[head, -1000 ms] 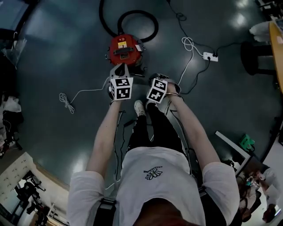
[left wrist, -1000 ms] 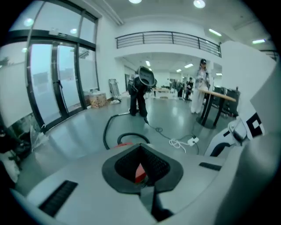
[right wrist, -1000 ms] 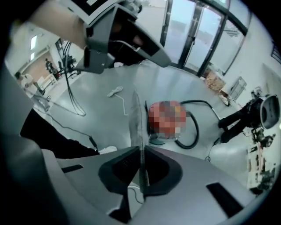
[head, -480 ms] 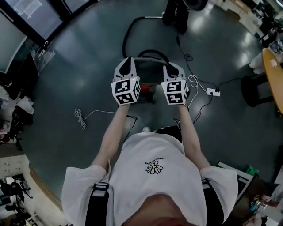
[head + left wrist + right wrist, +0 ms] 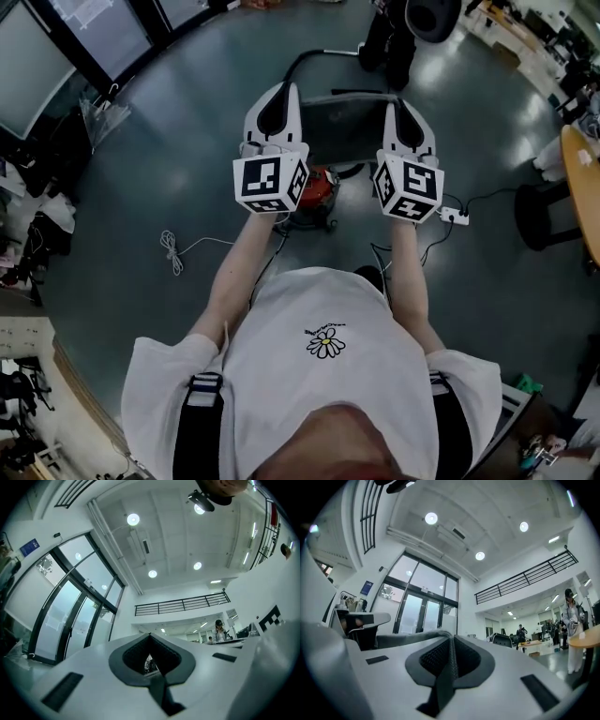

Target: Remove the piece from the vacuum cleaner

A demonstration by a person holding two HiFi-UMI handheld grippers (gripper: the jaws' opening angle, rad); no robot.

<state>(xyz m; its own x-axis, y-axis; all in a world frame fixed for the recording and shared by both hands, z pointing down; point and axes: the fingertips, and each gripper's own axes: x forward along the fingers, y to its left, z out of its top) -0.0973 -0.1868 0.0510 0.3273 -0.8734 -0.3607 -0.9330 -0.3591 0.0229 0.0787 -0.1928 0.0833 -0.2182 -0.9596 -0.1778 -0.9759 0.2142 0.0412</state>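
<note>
arms: both forearms stretched ahead; left gripper [image 5: 279, 92] and right gripper [image 5: 398, 108] side by side, apart, tipped up toward the ceiling.
left fingers: pressed nearly together, thin slit at the tip; can't tell if anything is pinched.
right fingers: clenched on the edge of the grey piece [image 5: 342, 127].
piece: spans between the two grippers, above the vacuum cleaner [image 5: 314, 187].
vacuum cleaner: red, on the floor [image 5: 187, 141], below and between the grippers.
floor: dark, glossy; white cable [image 5: 173, 248] left, power strip [image 5: 455, 216] right, black hose [image 5: 300, 61] beyond.
room: tall hall, glass doors [image 5: 417, 613], upper railing [image 5: 183, 604].
</note>
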